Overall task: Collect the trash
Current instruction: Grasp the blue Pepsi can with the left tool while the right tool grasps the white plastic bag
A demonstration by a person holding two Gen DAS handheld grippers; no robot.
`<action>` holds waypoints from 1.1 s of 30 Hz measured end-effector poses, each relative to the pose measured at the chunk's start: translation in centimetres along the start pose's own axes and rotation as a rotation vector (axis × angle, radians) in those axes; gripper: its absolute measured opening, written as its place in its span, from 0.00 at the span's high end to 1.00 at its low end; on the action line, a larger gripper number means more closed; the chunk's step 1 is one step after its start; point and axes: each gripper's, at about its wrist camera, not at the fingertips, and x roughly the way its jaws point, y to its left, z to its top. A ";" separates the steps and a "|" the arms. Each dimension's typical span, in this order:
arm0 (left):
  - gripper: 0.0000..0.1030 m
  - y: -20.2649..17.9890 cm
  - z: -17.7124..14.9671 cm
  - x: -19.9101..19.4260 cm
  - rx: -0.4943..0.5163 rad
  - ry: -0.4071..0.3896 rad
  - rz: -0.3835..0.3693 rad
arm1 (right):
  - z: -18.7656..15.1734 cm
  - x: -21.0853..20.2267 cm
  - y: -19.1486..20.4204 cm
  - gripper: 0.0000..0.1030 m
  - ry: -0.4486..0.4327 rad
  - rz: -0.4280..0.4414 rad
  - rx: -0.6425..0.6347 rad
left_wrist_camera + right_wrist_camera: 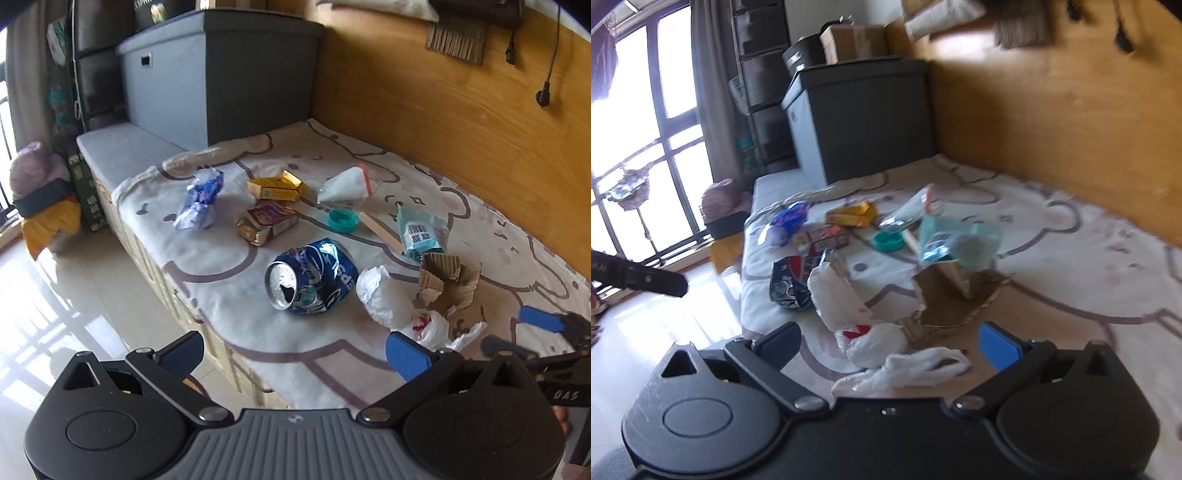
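Ten pieces of trash on cream bear-print blanket: one crushed blue can, two white plastic bags, torn brown cardboard, teal cap, wooden stick, three wrappers, one yellow box. Left gripper spread wide, empty. Right gripper likewise spread, hovering over white bags.

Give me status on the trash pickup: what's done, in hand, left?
Done: nothing visibly collected; no bin or filled bag in view.
In hand: nothing. The left gripper and right gripper are open and empty, the right one nearest the white plastic bag with red print.
Left: crushed blue soda can, torn brown cardboard, teal plastic cap, yellow carton, plus the wrappers and packets on the blanket.
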 end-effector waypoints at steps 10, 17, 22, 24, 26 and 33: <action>0.00 0.1 4.3 5.2 -0.118 0.113 -0.046 | 0.8 6.5 -0.6 0.14 0.149 0.114 -0.071; 0.00 -0.3 7.1 9.4 -0.232 0.159 -0.014 | 1.2 8.4 1.0 0.32 0.230 0.205 -0.217; 0.00 -0.8 8.1 12.4 -0.329 0.229 0.017 | 1.2 10.2 0.9 0.36 0.256 0.175 -0.277; 0.00 -1.2 8.2 13.3 -0.343 0.244 0.050 | 1.3 10.6 0.9 0.39 0.263 0.179 -0.283; 0.00 -1.7 8.4 14.0 -0.341 0.250 0.077 | 1.2 10.9 1.1 0.39 0.268 0.169 -0.291; 0.00 -2.9 8.8 16.2 -0.348 0.267 0.185 | 0.2 11.5 1.0 0.44 0.267 0.135 -0.208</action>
